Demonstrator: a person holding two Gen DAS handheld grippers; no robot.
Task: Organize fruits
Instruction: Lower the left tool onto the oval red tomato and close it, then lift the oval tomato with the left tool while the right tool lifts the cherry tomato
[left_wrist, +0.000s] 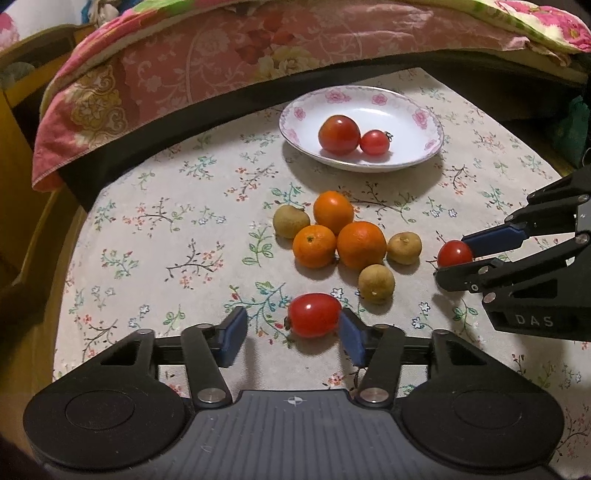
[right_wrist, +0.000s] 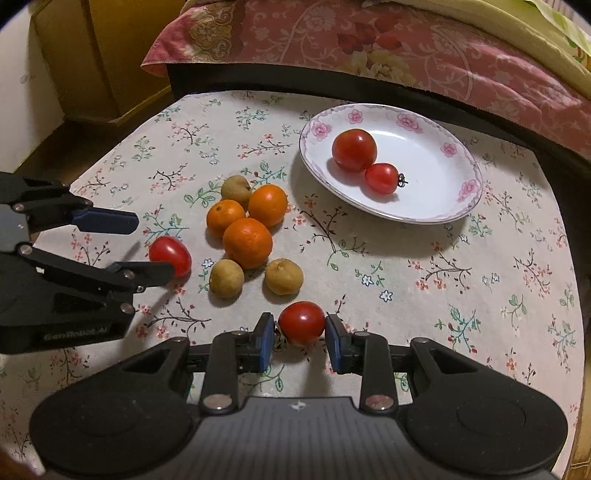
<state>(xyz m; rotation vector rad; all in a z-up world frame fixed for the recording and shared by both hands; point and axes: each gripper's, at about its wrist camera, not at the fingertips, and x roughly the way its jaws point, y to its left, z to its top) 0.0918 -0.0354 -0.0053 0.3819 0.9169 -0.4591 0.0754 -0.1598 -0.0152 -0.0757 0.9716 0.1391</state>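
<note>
L gripper (left_wrist: 293, 326): jaws about half open, not gripping yet. An oval tomato (left_wrist: 314, 315) sits on the desk between them; right pad looks to be at its skin, left pad clearly apart. R gripper (right_wrist: 300, 334): jaws narrow, pads either side of a rounder tomato (right_wrist: 301, 322) w/ its dried stem at the left pad. Reads as a hold, tho pad contact is hard to see exactly.

Handling, my guess: both tomatoes light, smooth, a bit slippery, thin-skinned & soft, so a hard squeeze would bruise or split. Best taken across the widest middle, pads flat on the sides, gentle pressure. The oval one will prob roll if nudged from one side only.

Outward: cluster of three oranges (left_wrist: 334, 236) w/ three small brownish-yellow fruits (left_wrist: 376, 283) touching around them, mid-desk on the floral cloth (left_wrist: 166, 229). Beyond, a white flower-rimmed plate (left_wrist: 295, 114) already holds two tomatoes, one big, one small, touching. Seems tomatoes go there; plenty of bare plate left. Bed w/ floral blanket (left_wrist: 166, 74) behind the desk.
</note>
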